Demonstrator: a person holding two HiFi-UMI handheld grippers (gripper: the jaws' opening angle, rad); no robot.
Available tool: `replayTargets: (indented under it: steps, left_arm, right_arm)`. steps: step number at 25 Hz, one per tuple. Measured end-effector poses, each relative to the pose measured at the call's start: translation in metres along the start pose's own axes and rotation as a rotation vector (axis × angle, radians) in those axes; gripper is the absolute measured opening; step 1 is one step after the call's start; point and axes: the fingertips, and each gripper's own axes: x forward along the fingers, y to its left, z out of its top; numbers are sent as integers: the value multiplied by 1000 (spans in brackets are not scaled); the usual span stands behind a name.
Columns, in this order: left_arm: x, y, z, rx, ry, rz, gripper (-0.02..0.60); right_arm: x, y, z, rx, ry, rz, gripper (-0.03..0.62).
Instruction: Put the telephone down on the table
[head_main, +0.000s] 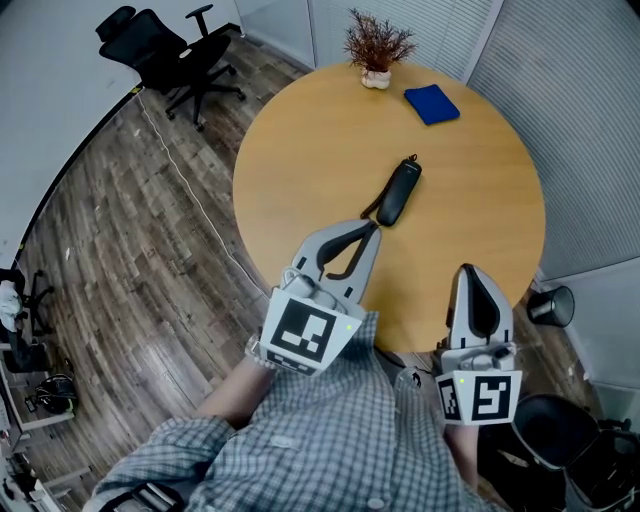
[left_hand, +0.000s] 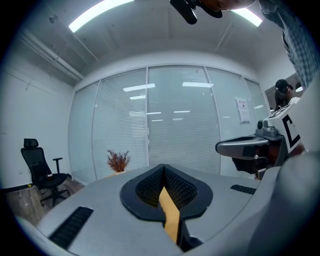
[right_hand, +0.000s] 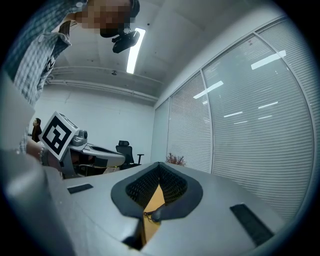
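The black telephone handset (head_main: 400, 192) lies flat on the round wooden table (head_main: 300, 150), near its middle, with a short dark cord at its near end. My left gripper (head_main: 367, 233) hovers just short of that end, apart from the handset, its jaws shut with nothing between them. Over the table's near right edge my right gripper (head_main: 471, 274) is also shut and empty. In the left gripper view (left_hand: 164, 169) and the right gripper view (right_hand: 159, 167), the grey jaws meet, and only a thin slit of tabletop shows between them.
A potted dried plant (head_main: 377, 45) and a folded blue cloth (head_main: 432, 103) sit at the table's far side. A black office chair (head_main: 165, 50) stands far left on the wood floor. A dark bin (head_main: 552, 303) is by the right wall.
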Motion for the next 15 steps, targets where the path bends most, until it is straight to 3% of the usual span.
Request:
replayTargets:
  steps: [15]
  left_arm:
    - [-1,-10,-2,6,8,-19,8]
  right_arm:
    - [-3,4,-3,-1,-3,43,6]
